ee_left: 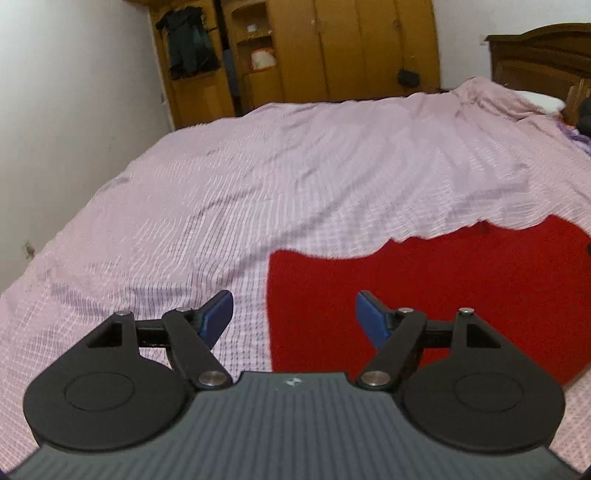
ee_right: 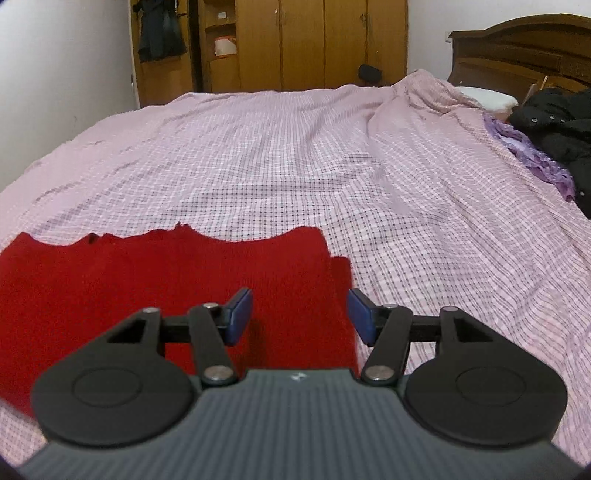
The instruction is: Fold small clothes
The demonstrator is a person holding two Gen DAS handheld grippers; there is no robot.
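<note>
A red knitted garment (ee_left: 424, 288) lies flat on the pink checked bedspread (ee_left: 258, 184). In the left wrist view my left gripper (ee_left: 293, 314) hovers over the garment's left edge, jaws open with nothing between the blue pads. In the right wrist view the same red garment (ee_right: 166, 280) fills the lower left, with a folded layer showing along its right side. My right gripper (ee_right: 299, 314) stands over that right edge, open and not gripping the cloth.
A brown headboard (ee_right: 517, 48) and white pillow (ee_right: 487, 98) are at the far right. A black jacket (ee_right: 554, 129) and purple cloth (ee_right: 532, 155) lie by them. A wooden wardrobe (ee_right: 295, 44) stands beyond the bed, with dark clothes (ee_right: 159, 33) hanging on it.
</note>
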